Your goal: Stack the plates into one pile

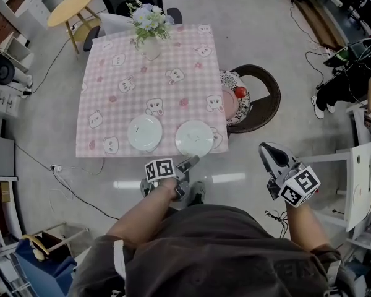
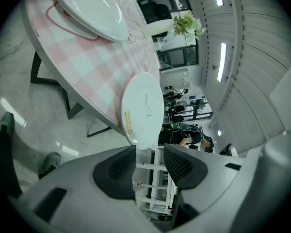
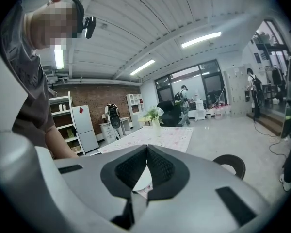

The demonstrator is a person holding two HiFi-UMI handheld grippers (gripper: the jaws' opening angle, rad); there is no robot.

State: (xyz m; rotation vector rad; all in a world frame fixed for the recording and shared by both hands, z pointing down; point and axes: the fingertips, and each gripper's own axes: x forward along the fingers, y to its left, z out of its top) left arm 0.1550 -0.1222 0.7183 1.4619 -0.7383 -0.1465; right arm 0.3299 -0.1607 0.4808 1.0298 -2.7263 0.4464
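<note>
Head view: a square table under a pink checked cloth w/ bear print (image 1: 117, 98) stands in the middle of the room. Two plates lie side by side, slightly apart, along its near edge: left white round plate (image 1: 144, 132) and right white round plate (image 1: 194, 138). They're not stacked. The right one sits right at the near edge.

Left gripper (image 1: 191, 161) hangs just off that near edge, tips pointing at the right plate. In the left gripper view the picture is rolled over, so the tabletop slants. The left gripper's (image 2: 150, 149) jaws stand apart w/ the rim of the right plate (image 2: 144, 108) just beyond the tips. The pads aren't pressing on it and nothing is gripped. The left plate (image 2: 89, 6) shows further along the cloth.

Right gripper (image 1: 264, 147) is off to the right of the table, over bare floor, well apart from both plates. In the right gripper view the right gripper's (image 3: 146, 152) jaws are together w/ nothing between them.

At the far edge of the cloth stands a white vase of pale flowers (image 1: 149, 30). A dark round chair (image 1: 266, 104) is tucked at the table's right side, w/ a small red round thing (image 1: 240, 91) on its seat; can't tell what that is. A yellow round side table (image 1: 71, 6) sits far left.
</note>
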